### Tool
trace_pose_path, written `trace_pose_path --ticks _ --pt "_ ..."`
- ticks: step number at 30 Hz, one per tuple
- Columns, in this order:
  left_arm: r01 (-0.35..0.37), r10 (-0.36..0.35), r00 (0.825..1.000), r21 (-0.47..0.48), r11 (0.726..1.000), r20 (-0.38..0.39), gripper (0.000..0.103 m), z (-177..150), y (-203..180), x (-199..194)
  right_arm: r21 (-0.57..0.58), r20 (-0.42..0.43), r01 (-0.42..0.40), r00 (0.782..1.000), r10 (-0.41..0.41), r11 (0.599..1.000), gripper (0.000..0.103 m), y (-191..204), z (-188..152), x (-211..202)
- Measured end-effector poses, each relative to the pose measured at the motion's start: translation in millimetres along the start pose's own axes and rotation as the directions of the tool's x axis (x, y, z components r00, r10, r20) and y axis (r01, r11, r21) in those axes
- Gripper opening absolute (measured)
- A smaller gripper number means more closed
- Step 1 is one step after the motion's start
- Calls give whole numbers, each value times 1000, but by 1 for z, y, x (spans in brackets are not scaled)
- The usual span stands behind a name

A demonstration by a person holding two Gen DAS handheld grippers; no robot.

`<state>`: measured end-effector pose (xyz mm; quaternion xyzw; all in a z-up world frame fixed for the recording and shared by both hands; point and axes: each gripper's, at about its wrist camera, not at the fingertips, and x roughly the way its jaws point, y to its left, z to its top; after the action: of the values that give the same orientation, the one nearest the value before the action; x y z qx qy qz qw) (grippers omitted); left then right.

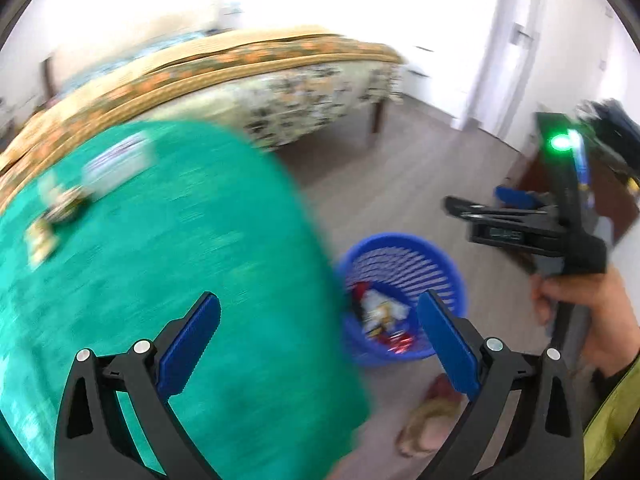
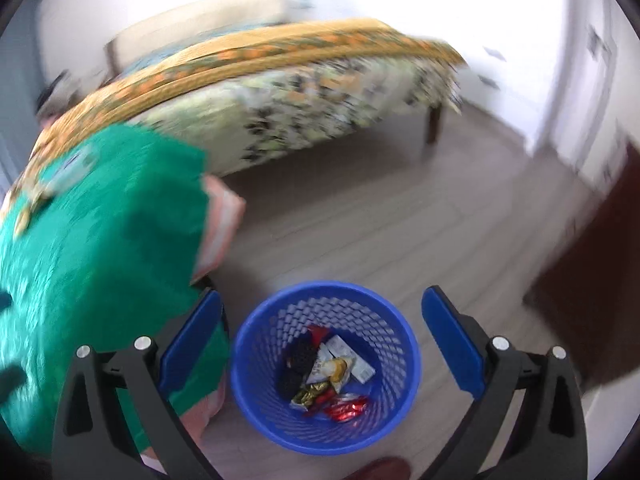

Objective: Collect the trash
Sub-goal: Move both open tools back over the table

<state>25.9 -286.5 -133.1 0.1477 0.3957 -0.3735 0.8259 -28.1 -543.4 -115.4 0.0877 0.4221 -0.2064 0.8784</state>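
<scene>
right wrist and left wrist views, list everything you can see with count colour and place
wastebasket: one, blue mesh plastic, on the floor beside the table
wrappers: several, white, gold, red and black, in the bottom of the wastebasket
tablecloth: one, green, covering the table left of the wastebasket
litter on the table: a few blurred pieces, pale and yellowish, far left of the cloth
bed: one, orange and floral covers, behind the table
floor: grey wood planks
door: one, white, far right
left gripper: black with blue pads, open, empty, over the table edge
right gripper: black with blue pads, open, empty, above the wastebasket
hand: one, gripping the right gripper's handle
</scene>
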Motion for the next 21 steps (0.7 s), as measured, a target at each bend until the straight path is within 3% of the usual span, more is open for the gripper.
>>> trace_pose_path --ticks 4,8,10,15,21 --pt "-93 93 996 -117 989 -5 98 -23 70 -30 -110 34 -146 988 151 983 97 78 9 -22" --pt "-195 195 981 -218 956 -25 98 -37 144 -55 -206 -33 -301 953 301 931 97 170 20 -21" --pt "-252 250 967 -246 936 -41 98 -38 173 -63 -233 -63 -339 941 334 911 97 204 22 -13" --pt "-313 307 949 -267 911 -67 98 -28 222 -65 -317 -159 -378 925 344 870 97 278 16 21" --pt "-278 286 958 -323 905 -24 98 16 255 -40 -383 -182 -354 934 306 853 98 300 8 34"
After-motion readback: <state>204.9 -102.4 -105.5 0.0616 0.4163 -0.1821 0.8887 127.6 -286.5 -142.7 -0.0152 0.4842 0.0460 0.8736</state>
